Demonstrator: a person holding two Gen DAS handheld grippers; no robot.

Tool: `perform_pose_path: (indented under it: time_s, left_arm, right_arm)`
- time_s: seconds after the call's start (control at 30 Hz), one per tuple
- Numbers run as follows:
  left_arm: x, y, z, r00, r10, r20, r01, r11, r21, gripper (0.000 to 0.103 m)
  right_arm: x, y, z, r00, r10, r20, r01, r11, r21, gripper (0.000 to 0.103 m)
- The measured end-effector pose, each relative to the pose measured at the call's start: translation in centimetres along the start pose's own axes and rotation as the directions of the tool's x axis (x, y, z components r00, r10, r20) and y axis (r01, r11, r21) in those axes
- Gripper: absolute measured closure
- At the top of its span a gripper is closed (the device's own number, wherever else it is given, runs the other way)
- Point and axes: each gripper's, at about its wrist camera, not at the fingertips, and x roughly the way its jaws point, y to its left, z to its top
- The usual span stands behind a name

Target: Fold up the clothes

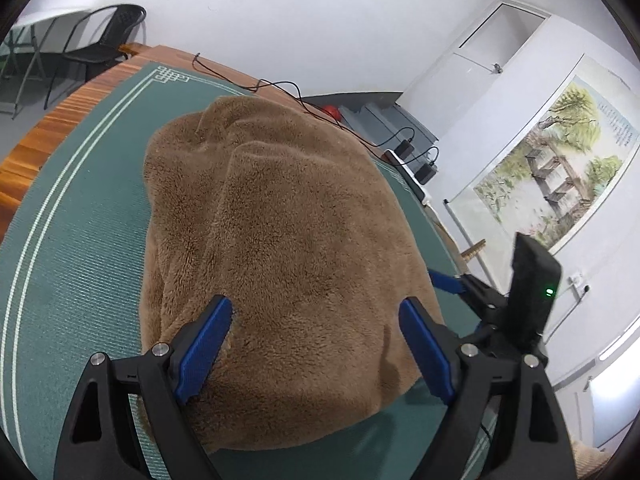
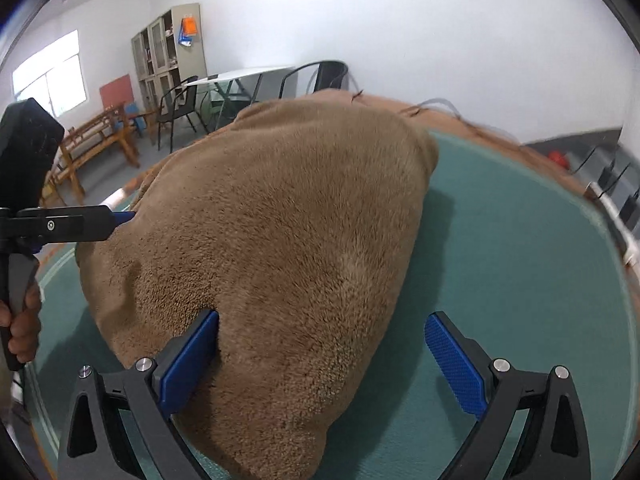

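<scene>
A brown fleece garment lies folded in a thick heap on a green mat; it also fills the right wrist view. My left gripper is open, its blue pads straddling the garment's near edge. My right gripper is open; its left pad presses against the fleece and its right pad hangs over bare mat. The right gripper shows at the garment's right edge in the left wrist view. The left gripper shows at the left in the right wrist view.
The mat covers a wooden table. Black cables and chargers lie along the table's far edge. A black chair and a white table stand beyond. A landscape painting hangs on the wall.
</scene>
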Motion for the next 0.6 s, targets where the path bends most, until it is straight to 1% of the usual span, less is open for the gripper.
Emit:
perform_pose_path:
  time_s: [0.1, 0.17, 0.23, 0.3, 0.33, 0.37, 0.43, 0.47, 0.53, 0.6]
  left_arm:
    - [-0.6, 0.5, 0.9, 0.999, -0.044, -0.006, 0.043, 0.997, -0.057, 0.015]
    - [-1.6, 1.0, 1.9, 0.997, -0.073, 0.022, 0.075, 0.993, -0.094, 0.015]
    - [-2.5, 1.6, 2.9, 0.994, -0.090, 0.060, 0.096, 0.988, -0.119, 0.015]
    - [-2.9, 2.6, 4.1, 0.993, -0.090, 0.076, 0.100, 0.984, -0.144, 0.014]
    - [-2.8, 3.4, 4.9, 0.993, -0.087, 0.076, 0.098, 0.982, -0.163, 0.009]
    - [-2.4, 4.1, 5.5, 0.994, -0.087, 0.065, 0.098, 0.977, -0.189, 0.004]
    - [-1.3, 5.4, 6.4, 0.995, -0.097, 0.038, 0.103, 0.966, -0.236, 0.001]
    - [-0.7, 5.8, 6.9, 0.993, -0.116, 0.018, 0.117, 0.960, -0.253, 0.001]
    - [0.7, 6.3, 7.6, 0.993, -0.116, -0.019, 0.107, 0.961, -0.254, 0.001]
    - [1.8, 6.7, 8.2, 0.994, -0.097, -0.049, 0.082, 0.965, -0.250, 0.001]
  right_arm:
    - [0.1, -0.2, -0.1, 1.000, 0.010, -0.005, -0.010, 1.000, -0.012, 0.001]
    - [0.2, -0.7, 0.1, 0.999, 0.043, -0.017, -0.043, 0.999, 0.002, 0.001]
    - [0.1, -2.0, 0.7, 0.993, 0.112, -0.020, -0.111, 0.992, 0.059, 0.001]
    - [-0.2, -3.7, 1.5, 0.986, 0.167, 0.002, -0.166, 0.978, 0.123, 0.001]
    - [-0.2, -4.7, 1.8, 0.982, 0.187, 0.013, -0.186, 0.969, 0.162, 0.001]
    - [-0.2, -5.8, 2.1, 0.977, 0.210, 0.025, -0.210, 0.955, 0.209, 0.001]
    - [0.2, -7.6, 2.6, 0.966, 0.256, 0.041, -0.257, 0.924, 0.282, 0.001]
    - [0.6, -8.5, 2.8, 0.958, 0.282, 0.049, -0.283, 0.906, 0.315, 0.001]
    - [1.6, -10.3, 3.1, 0.940, 0.336, 0.064, -0.334, 0.863, 0.379, 0.001]
    - [3.1, -11.8, 3.8, 0.917, 0.390, 0.082, -0.382, 0.803, 0.458, 0.001]
